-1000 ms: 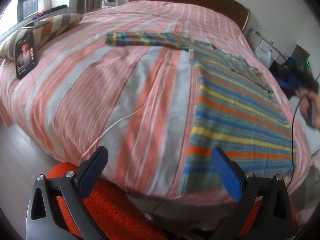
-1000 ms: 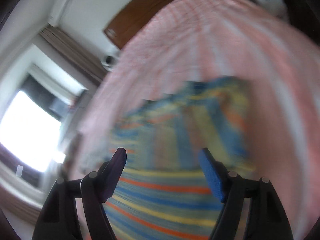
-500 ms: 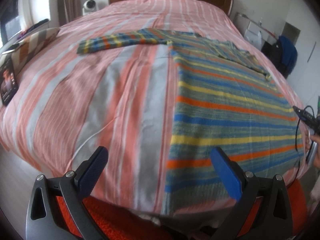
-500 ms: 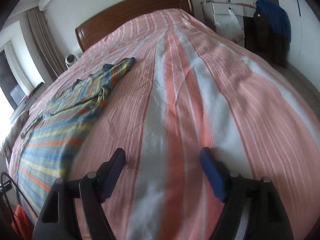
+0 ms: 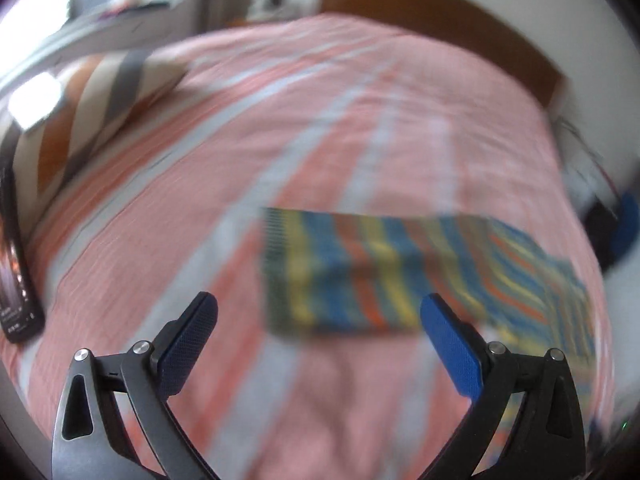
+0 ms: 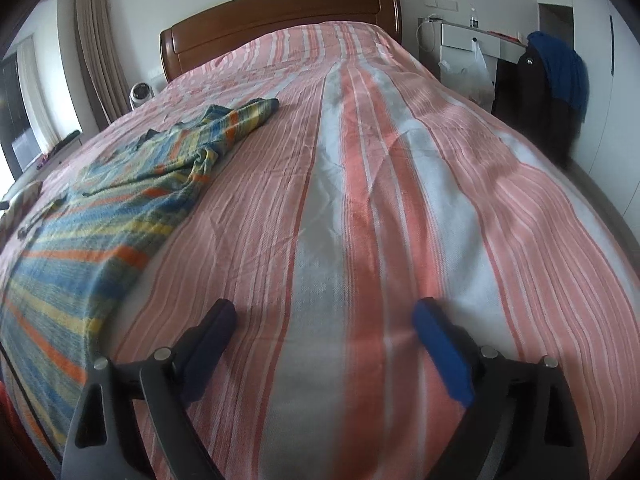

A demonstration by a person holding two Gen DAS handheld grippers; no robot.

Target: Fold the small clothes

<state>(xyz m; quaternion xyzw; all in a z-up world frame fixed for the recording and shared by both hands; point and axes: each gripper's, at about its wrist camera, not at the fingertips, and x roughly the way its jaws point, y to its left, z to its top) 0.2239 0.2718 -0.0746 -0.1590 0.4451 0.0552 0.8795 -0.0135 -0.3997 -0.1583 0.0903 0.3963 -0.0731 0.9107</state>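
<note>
Left gripper [image 5: 318,316]: jaws spread wide, nothing between them, held over the bedspread [image 5: 360,120]; the view is blurred.
Right gripper [image 6: 324,320]: jaws have just been opening and stand wide, empty, above bare pink-and-grey striped cover.
Sweater [image 6: 100,208]: striped blue, yellow, orange and green, laid flat on the bedspread. In the right view it lies to the left of the gripper, its hem at the near bed edge, one sleeve [image 6: 248,116] reaching toward the headboard. In the left view the other sleeve lies crosswise just beyond the fingertips.
Phone [image 5: 16,276]: at the bed's left edge, screen lit.
Pillow [image 5: 100,100]: chevron pattern, beyond the phone.
Headboard [image 6: 280,20]: brown wood, far end.
Blue garment [image 6: 564,68]: hung by the wall, right of the bed.
</note>
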